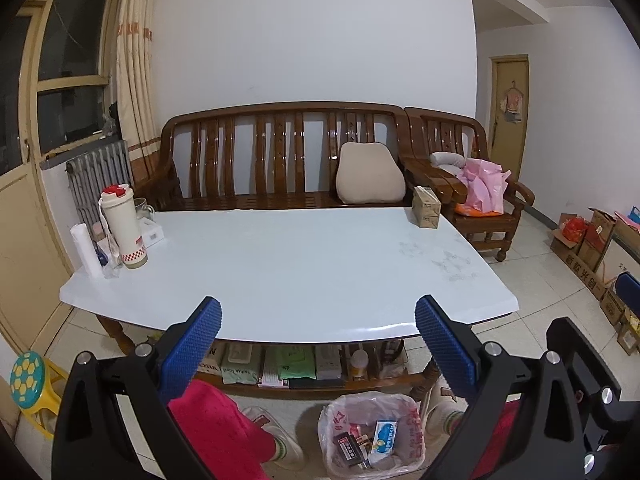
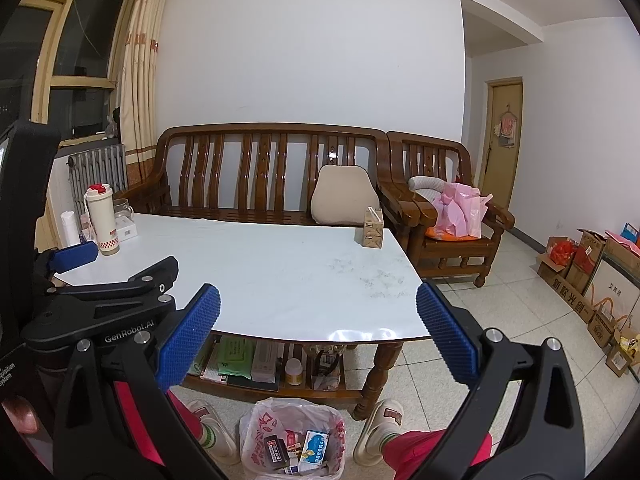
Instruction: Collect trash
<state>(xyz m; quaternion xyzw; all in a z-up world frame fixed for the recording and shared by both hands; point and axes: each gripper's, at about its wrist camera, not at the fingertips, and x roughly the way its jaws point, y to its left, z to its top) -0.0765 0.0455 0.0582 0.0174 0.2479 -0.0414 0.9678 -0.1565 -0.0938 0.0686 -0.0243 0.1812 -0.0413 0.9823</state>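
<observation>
- Fingers of the left gripper (image 1: 318, 344) stand spread wide with nothing between the blue pads, raised over the near edge of the desk (image 1: 280, 264); I judge this a ready or finished pose rather than a reach.
- Fingers of the right gripper (image 2: 318, 338) are likewise parted and empty, held beside the left one above the same near edge.
- Below them, on the floor just in front of the desk and between the person's slippered feet, sits the trash bin (image 2: 256, 436), lined with a plastic bag so it can be lifted out.
- Small boxes (image 2: 314, 446) and packets already lie inside the bin, which suggests the collecting is largely done.
- At the far left corner stand a thermos (image 1: 122, 228) and a paper roll (image 1: 84, 248); at the far right corner is a tissue box (image 1: 426, 206). These look kept, not trash.
- Middle of the desk carries nothing to pick up.
</observation>
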